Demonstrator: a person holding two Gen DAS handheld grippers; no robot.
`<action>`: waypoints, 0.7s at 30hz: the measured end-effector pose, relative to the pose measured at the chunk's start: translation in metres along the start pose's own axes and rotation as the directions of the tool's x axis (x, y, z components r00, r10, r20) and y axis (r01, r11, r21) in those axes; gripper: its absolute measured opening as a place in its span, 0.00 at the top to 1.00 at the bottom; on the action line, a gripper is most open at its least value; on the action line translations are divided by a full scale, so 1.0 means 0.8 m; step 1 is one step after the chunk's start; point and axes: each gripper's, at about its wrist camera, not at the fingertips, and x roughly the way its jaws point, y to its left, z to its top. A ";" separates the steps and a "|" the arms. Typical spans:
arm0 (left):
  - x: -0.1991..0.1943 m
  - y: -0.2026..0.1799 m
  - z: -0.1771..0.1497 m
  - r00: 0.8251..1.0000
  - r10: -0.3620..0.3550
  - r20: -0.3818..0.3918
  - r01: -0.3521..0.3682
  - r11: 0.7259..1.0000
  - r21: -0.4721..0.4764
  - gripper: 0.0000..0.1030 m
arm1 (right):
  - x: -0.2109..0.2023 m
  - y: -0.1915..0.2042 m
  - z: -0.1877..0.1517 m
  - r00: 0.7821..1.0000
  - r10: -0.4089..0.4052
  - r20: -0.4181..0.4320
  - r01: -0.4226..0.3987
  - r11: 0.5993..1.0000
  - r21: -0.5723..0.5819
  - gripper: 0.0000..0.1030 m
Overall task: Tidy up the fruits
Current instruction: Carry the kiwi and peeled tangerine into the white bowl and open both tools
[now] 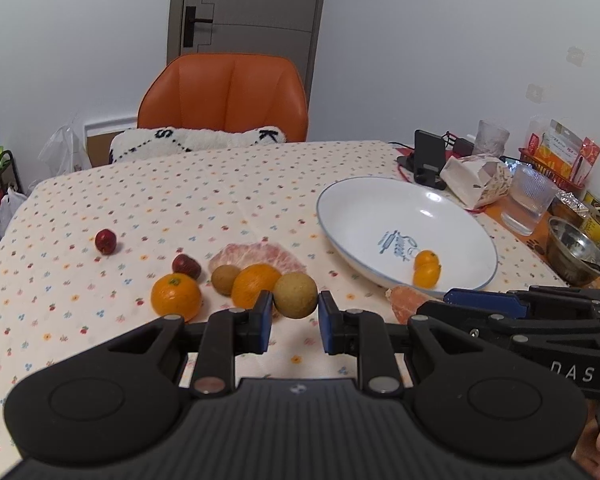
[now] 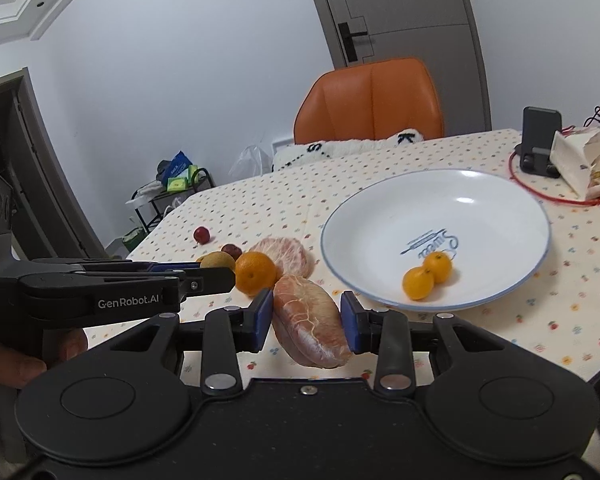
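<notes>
My left gripper is shut on a round brown fruit, its blue pads touching both sides. Behind it lie two oranges, a smaller brown fruit, a peeled pomelo piece and two small red fruits. My right gripper is shut on a peeled pomelo segment, just left of the white plate. Two small oranges sit in the plate. The left gripper shows side-on at the left of the right wrist view.
The flowered tablecloth covers the table. At the back right stand a phone stand, a paper bag, a glass and a steel bowl. An orange chair is at the far edge.
</notes>
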 end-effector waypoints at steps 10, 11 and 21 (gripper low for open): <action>0.007 -0.027 0.010 1.000 -0.019 0.008 0.019 0.999 0.029 0.78 | -0.015 -0.026 0.007 0.999 -0.023 0.025 0.023 1.000 0.018 0.67; 0.009 -0.029 0.012 1.000 -0.022 0.008 0.021 0.999 0.031 0.78 | -0.016 -0.028 0.007 0.999 -0.026 0.027 0.026 0.999 0.020 0.67; 0.026 -0.051 0.025 0.999 -0.040 0.014 0.039 0.998 0.055 0.78 | -0.021 -0.062 0.018 0.996 -0.066 0.055 0.063 0.997 0.054 0.67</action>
